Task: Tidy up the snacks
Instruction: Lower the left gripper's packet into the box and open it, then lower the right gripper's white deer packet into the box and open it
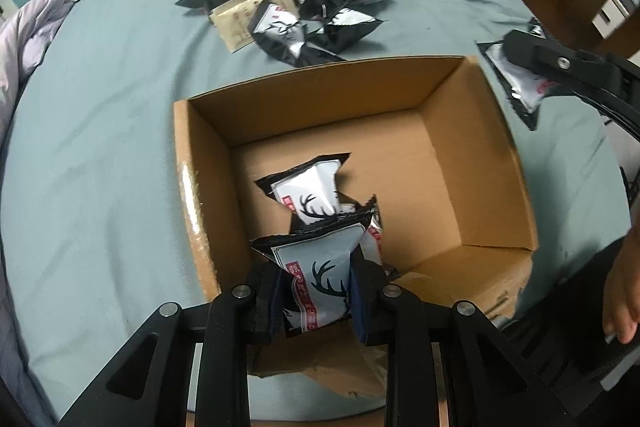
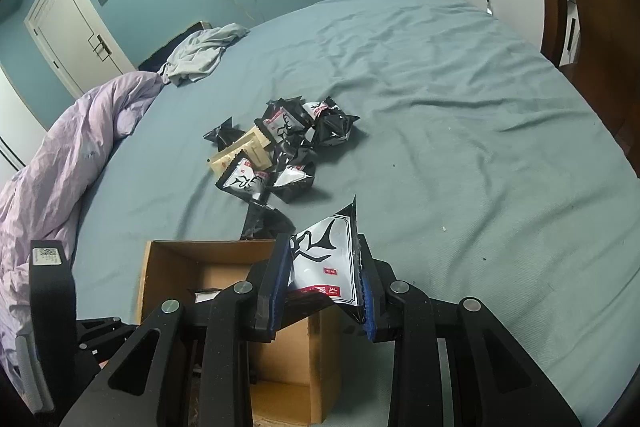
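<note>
An open corrugated cardboard box (image 1: 472, 163) sits on a bed covered with a wrinkled grey-green sheet (image 1: 100, 155); its brown walls are matte, and a strip of glossy tape shines on its left outer wall. The left gripper (image 1: 316, 297) holds its jaws clamped on a crinkly foil snack packet (image 1: 316, 283), silver-white with a black border, a black antler print and a red label, hanging over the box's near edge. Inside the box lies another antler-print packet (image 1: 316, 195), flat on the cardboard floor near the left wall. The right gripper (image 2: 326, 291), to the right of the box, has its jaws clamped on a second silver packet (image 2: 324, 259) that stands up in a pointed, pillow-like shape. Farther back on the sheet is a loose pile of snack packets (image 2: 280, 147), mostly glossy black and silver triangles, with a flat tan pouch (image 2: 244, 153) among them. A rumpled lilac duvet (image 2: 52, 163) and a crumpled grey garment (image 2: 200, 53) lie along the bed's left side.
</note>
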The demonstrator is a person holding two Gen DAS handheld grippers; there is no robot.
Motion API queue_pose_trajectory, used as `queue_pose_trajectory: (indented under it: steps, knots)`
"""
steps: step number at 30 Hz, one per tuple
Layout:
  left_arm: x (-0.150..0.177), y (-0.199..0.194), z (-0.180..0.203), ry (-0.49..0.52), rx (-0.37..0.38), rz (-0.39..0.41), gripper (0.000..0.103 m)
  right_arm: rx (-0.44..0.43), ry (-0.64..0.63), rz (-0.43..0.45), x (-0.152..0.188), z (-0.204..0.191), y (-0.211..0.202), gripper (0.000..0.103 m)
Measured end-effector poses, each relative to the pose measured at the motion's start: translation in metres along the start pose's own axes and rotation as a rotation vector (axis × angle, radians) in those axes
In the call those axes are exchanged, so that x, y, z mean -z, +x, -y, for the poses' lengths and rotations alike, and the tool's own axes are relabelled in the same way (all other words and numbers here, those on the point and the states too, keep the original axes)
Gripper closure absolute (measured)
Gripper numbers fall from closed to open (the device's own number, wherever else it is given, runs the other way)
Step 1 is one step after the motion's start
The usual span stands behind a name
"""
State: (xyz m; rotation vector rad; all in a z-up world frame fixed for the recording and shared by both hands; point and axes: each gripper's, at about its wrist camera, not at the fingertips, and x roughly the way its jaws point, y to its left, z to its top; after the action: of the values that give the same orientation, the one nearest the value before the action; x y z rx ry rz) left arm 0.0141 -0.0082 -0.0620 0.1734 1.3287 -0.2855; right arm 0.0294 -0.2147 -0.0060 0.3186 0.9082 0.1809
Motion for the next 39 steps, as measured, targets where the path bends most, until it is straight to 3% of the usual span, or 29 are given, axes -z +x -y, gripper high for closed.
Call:
queue_pose_trajectory:
  steps: [3,5,10,15,18,21,25,33,39]
  knots:
    - [-0.001,0.002,0.000,0.009,0.006,-0.017,0.069,0.001,0.001,-0.002,0.000,0.000,0.000,0.075]
    - [-0.002,-0.001,0.005,0.032,-0.009,-0.010,0.053,0.002,0.002,-0.002,0.000,0.000,0.001,0.075]
    - [-0.006,-0.021,0.012,0.059,-0.021,0.059,0.025,0.002,-0.003,0.006,0.001,-0.001,-0.001,0.075]
    - [-0.014,-0.051,-0.002,0.018,-0.050,0.181,0.024,-0.016,-0.023,0.004,0.003,-0.005,-0.001,0.075]
    - [-0.019,-0.063,-0.015,-0.024,-0.118,0.239,0.024,-0.093,-0.080,-0.069,0.008,-0.018,0.009,0.075]
    - [-0.023,-0.067,-0.029,-0.075,-0.182,0.270,0.024,-0.088,-0.175,-0.100,0.016,-0.037,0.016,0.075]
    - [-0.024,-0.065,-0.043,-0.104,-0.156,0.251,0.024,-0.087,-0.223,-0.152,0.021,-0.046,0.028,0.075]
    - [-0.023,-0.059,-0.043,-0.111,-0.175,0.238,0.024,-0.048,-0.284,-0.281,0.024,-0.058,0.057,0.075]
    - [-0.022,-0.057,-0.052,-0.155,-0.176,0.232,0.024,-0.040,-0.332,-0.300,0.031,-0.071,0.062,0.074]
